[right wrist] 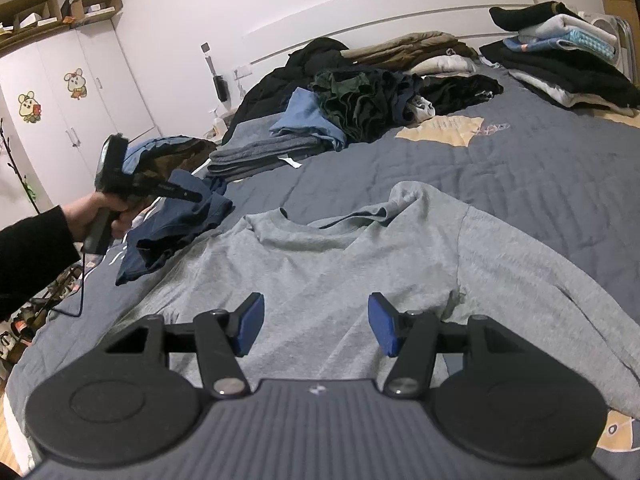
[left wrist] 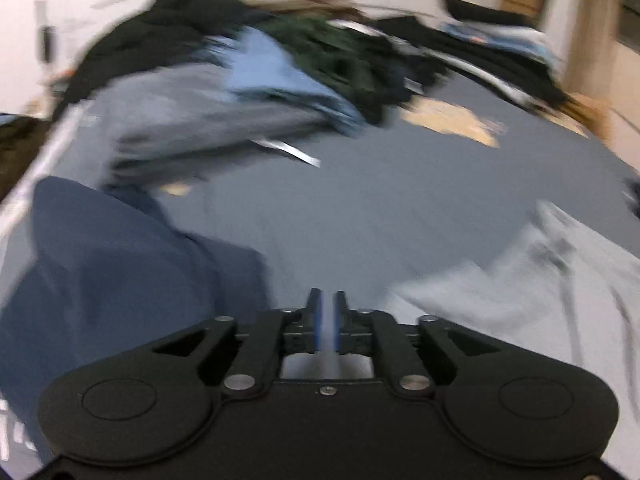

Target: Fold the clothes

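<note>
A grey long-sleeved sweatshirt (right wrist: 340, 264) lies spread flat on the dark blue bed cover (right wrist: 500, 168), neck away from me. My right gripper (right wrist: 316, 312) hovers over its chest, open wide, with nothing between the blue pads. A hand holds my left gripper (right wrist: 196, 196) at the left, over a crumpled navy garment (right wrist: 176, 232). The left wrist view is blurred. In it my left gripper (left wrist: 328, 296) shows only a narrow gap with no cloth in it. The navy garment (left wrist: 100, 272) lies to its left and the grey sweatshirt (left wrist: 540, 280) to its right.
A heap of unfolded dark and green clothes (right wrist: 360, 100) fills the back of the bed. Folded grey and blue pieces (right wrist: 256, 152) sit in front of it. A folded stack (right wrist: 560, 64) stands at the back right. A white wardrobe (right wrist: 60, 100) is beyond the bed's left edge.
</note>
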Demonstrator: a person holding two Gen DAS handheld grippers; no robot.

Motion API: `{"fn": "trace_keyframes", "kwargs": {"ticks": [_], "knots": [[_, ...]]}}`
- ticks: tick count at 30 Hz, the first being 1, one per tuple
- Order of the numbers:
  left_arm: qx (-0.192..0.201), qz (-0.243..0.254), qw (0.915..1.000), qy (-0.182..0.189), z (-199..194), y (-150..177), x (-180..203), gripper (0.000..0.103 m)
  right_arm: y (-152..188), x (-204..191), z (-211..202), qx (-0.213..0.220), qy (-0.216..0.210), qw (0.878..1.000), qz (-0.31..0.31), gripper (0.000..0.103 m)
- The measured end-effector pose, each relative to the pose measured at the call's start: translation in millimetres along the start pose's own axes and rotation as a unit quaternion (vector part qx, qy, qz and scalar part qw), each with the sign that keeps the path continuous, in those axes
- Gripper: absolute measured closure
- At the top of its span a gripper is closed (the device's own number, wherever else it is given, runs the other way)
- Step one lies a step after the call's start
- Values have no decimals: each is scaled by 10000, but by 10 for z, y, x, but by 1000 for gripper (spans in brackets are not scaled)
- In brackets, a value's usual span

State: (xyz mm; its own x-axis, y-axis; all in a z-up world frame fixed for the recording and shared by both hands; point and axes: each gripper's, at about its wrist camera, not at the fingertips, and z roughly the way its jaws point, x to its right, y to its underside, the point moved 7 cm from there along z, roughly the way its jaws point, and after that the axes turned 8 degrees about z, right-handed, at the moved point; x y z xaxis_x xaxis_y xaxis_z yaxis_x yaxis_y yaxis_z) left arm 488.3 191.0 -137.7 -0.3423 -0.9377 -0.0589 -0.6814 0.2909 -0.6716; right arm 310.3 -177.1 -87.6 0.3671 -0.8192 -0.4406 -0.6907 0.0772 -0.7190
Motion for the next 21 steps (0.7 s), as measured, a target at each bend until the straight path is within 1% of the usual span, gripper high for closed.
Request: {"fn": "trace_keyframes", "kwargs": {"ticks": [1, 2, 4, 6, 7, 8, 9, 10, 11, 13, 14, 16, 18, 19, 21], "knots": [[-68, 111, 9998, 126, 8, 80, 86, 46, 8, -1, 8, -19, 11, 10000, -7, 47], [-122, 162, 9996, 177, 47, 171, 145, 36, 15, -8, 12, -29, 20, 10000, -19, 47], [-233, 260, 9990, 281, 126, 352, 261, 36, 23, -35, 18, -41, 5, 10000, -30, 46], [-450, 228, 9981, 341, 256, 513, 342, 38, 24, -74, 20, -42, -48, 10000, -38, 46], [-531, 236, 9977, 339, 313, 578, 378, 47, 27, -88, 23, -46, -66, 10000, -58, 46], [-531, 213, 9978, 336, 329, 620, 376, 57, 30, -102, 26, -51, -82, 9999, -79, 46], [-457, 161, 9982, 366, 310, 609, 346, 81, 34, -115, 30, -56, -98, 9999, -99, 46], [-383, 110, 9984, 397, 290, 599, 317, 97, 39, -114, 37, -70, -94, 9999, -99, 46], [-305, 61, 9986, 419, 267, 587, 286, 99, 45, -110, 44, -87, -85, 9999, -93, 46], [54, 35, 10000, -18, 131, 462, 107, 100, 48, -90, 55, -100, -75, 9999, -58, 46], [149, -131, 9996, -211, 84, 408, -28, 100, 47, -82, 56, -98, -62, 9999, -43, 46], [-44, -410, 9989, -229, 97, 376, -187, 98, 45, -67, 55, -91, -34, 10000, -15, 46], [-168, -120, 9984, -529, 92, 375, -197, 91, 37, -73, 40, -63, -47, 10000, -30, 46], [-147, -14, 9973, -724, 60, 361, -186, 87, 33, -77, 31, -49, -56, 10000, -41, 47], [0, -159, 9981, -602, -49, 295, -156, 85, 33, -75, 21, -38, -66, 10000, -19, 46]]}}
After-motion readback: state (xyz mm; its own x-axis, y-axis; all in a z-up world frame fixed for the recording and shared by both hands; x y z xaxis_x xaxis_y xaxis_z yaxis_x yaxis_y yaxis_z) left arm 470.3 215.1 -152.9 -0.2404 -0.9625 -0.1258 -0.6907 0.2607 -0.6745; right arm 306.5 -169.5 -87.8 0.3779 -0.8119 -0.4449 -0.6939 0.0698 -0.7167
